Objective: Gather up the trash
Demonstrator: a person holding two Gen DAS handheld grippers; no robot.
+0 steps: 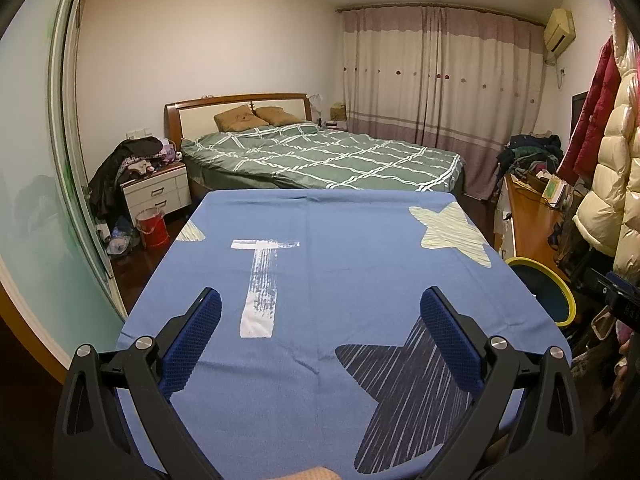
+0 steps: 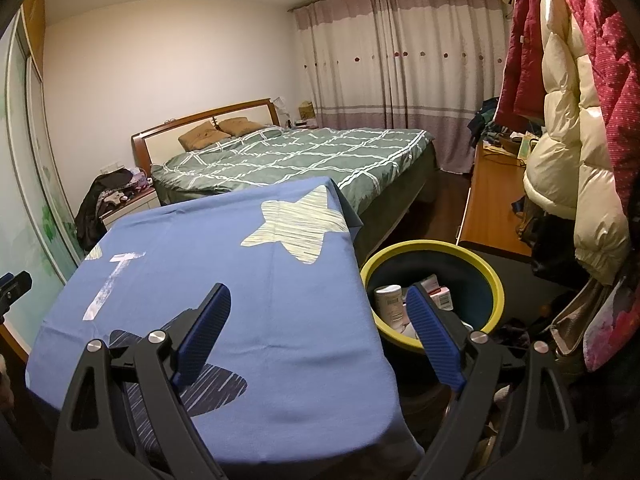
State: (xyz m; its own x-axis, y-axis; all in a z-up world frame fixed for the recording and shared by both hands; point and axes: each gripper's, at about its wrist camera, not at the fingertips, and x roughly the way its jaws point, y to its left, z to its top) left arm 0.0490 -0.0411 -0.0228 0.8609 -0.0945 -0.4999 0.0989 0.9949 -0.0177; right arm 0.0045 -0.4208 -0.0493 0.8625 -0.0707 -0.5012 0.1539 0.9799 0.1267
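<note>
Both claws, left claw point(image 1: 320, 308) and right claw point(image 2: 318, 306), are spread wide, holding nothing. Trash sits in the yellow-rimmed bin point(image 2: 490, 280) beside the blue-clothed tabletop point(image 2: 240, 280): a white plastic bottle point(image 2: 390, 300), probably light, stiff, slippery. I'd pinch its middle.

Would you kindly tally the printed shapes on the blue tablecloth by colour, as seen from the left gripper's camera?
On the blue tablecloth:
White shapes: 1, the T
Pale yellow shapes: 2, the full star and a star cut off at the cloth's left edge
Dark navy shapes: 1, the large star
Total: 4
</note>
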